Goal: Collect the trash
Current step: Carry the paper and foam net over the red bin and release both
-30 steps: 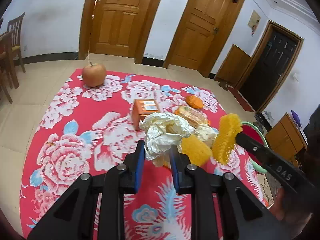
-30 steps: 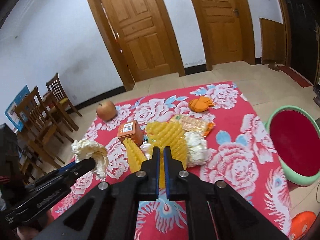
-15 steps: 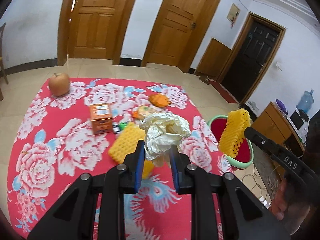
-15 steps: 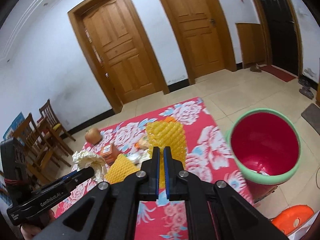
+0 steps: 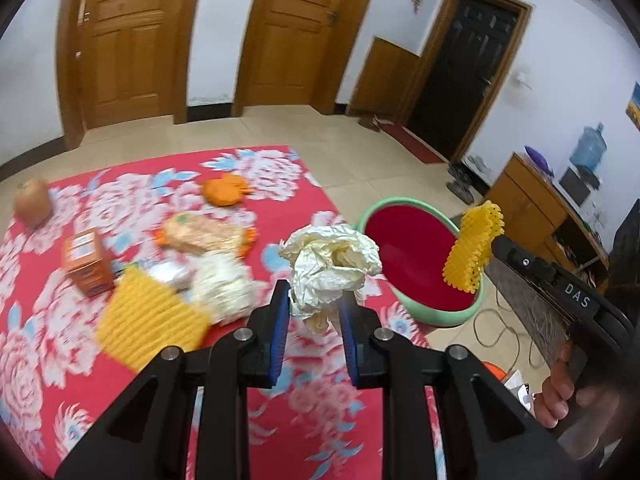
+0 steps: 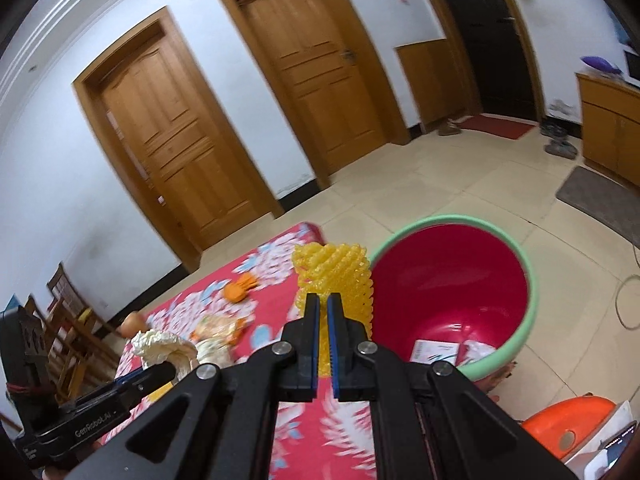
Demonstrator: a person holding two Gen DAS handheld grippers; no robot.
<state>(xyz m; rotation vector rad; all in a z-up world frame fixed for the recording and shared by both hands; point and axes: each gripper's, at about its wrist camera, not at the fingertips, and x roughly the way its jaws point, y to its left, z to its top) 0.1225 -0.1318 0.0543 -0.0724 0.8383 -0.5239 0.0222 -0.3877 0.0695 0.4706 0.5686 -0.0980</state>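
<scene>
My left gripper (image 5: 314,304) is shut on a crumpled cream paper wad (image 5: 330,266) and holds it in the air, just left of the bin. My right gripper (image 6: 323,308) is shut on a yellow foam fruit net (image 6: 336,276), held beside the bin's near-left rim. The bin (image 6: 532,280) is green outside and red inside, with a few scraps at its bottom; it also shows in the left wrist view (image 5: 400,212). More trash lies on the red floral cloth (image 5: 60,352): another yellow net (image 5: 148,320), a white wad (image 5: 224,284), a snack packet (image 5: 200,232), an orange peel (image 5: 224,192).
An orange carton (image 5: 88,260) and a round brown fruit (image 5: 34,202) sit on the cloth's left part. Wooden doors line the far wall. A wooden cabinet (image 5: 532,204) stands to the right. An orange stool (image 6: 568,428) and cables lie by the bin. Chairs (image 6: 68,320) stand at left.
Both grippers have swung right from over the cloth toward the bin, each carrying its piece. The bin now looks larger and closer in both views.
</scene>
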